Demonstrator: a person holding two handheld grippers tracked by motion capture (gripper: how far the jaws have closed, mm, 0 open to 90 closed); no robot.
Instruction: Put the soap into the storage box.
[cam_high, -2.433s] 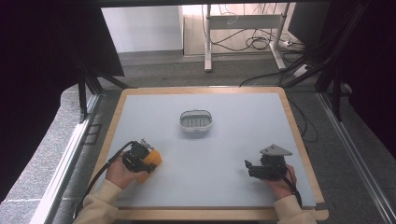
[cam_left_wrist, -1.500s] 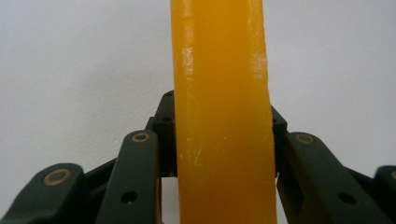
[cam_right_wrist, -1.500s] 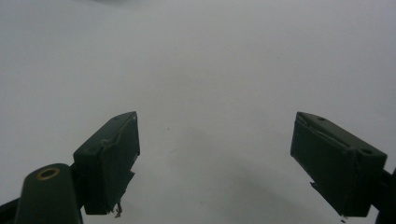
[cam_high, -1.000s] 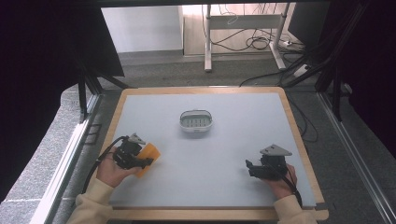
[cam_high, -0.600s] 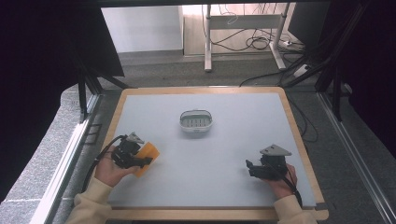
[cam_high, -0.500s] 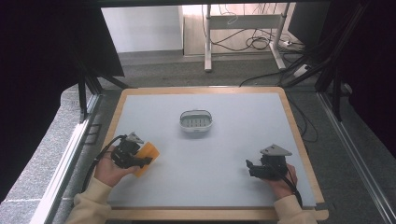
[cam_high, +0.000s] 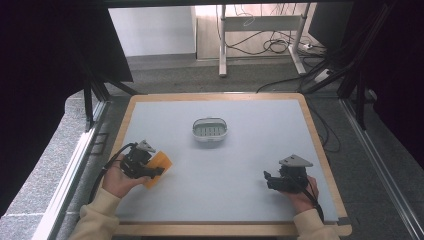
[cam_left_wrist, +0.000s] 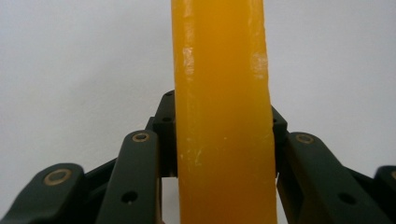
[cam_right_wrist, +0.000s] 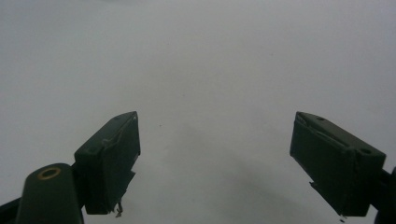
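An orange-yellow bar (cam_high: 160, 162) is clamped edge-on between the black jaws of my left gripper (cam_high: 153, 170), low at the left side of the table. In the left gripper view the bar (cam_left_wrist: 223, 93) rises straight up between both pads, which press on its flat sides. At the table's right front my right gripper (cam_high: 269, 180) rests in the other hand, pointing left. Its jaws stand wide apart over the bare pale surface in the right gripper view (cam_right_wrist: 215, 158), with nothing between them. A small white oval dish (cam_high: 196, 131) with a slotted grey-green floor sits in the middle of the table.
The work surface is a pale grey mat with a wooden border (cam_high: 320, 145). Dark frame posts (cam_high: 89, 102) stand off the left edge. Beyond the far edge are a desk leg (cam_high: 221, 45) and floor cables (cam_high: 280, 47).
Since the oldest frame my left gripper has shifted slightly left with the orange-yellow bar in it. Over the last second neither hand has moved.
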